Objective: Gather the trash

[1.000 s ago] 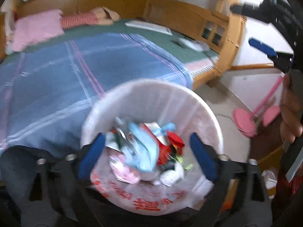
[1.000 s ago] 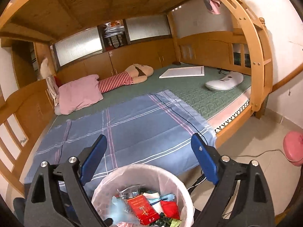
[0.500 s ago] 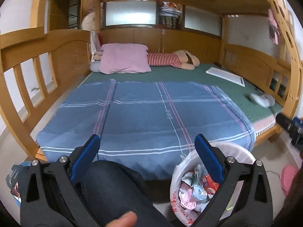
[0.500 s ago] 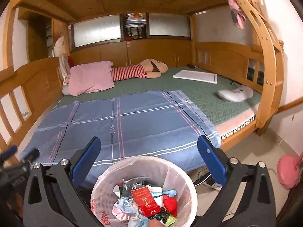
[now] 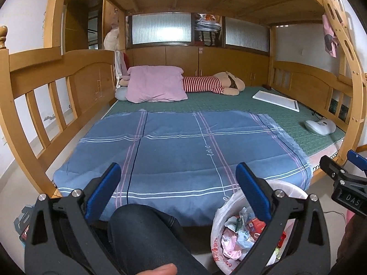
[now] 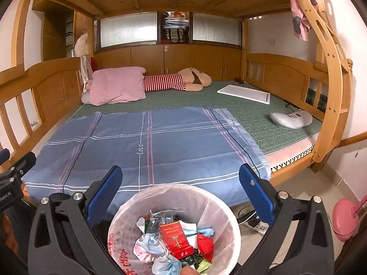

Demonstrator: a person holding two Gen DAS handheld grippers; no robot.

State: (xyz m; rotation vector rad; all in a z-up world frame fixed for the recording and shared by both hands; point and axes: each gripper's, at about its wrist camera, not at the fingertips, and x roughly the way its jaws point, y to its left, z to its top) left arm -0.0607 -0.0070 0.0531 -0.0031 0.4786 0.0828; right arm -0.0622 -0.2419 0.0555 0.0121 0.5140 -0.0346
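Note:
A white bin lined with a plastic bag (image 6: 206,197) stands on the floor at the foot of the bed; it also shows in the left wrist view (image 5: 220,224). It holds crumpled wrappers, tissue and a red cigarette pack (image 6: 176,238). My right gripper (image 6: 181,181) is open and empty, held above the bin. My left gripper (image 5: 177,178) is open and empty, left of the bin, above a knee in dark jeans (image 5: 146,236). The right gripper also appears at the right edge of the left wrist view (image 5: 344,176).
A wooden bunk bed carries a blue checked blanket (image 5: 183,151), a pink pillow (image 5: 156,83), a striped plush toy (image 5: 213,86), a white board (image 5: 275,99) and a white device (image 5: 320,126). A power strip (image 6: 257,223) and a pink object (image 6: 346,220) lie on the floor.
My left gripper lifted away from directly over the bin and swung left to face the bed. My right gripper levelled slightly and stayed over the bin. Both stayed open.

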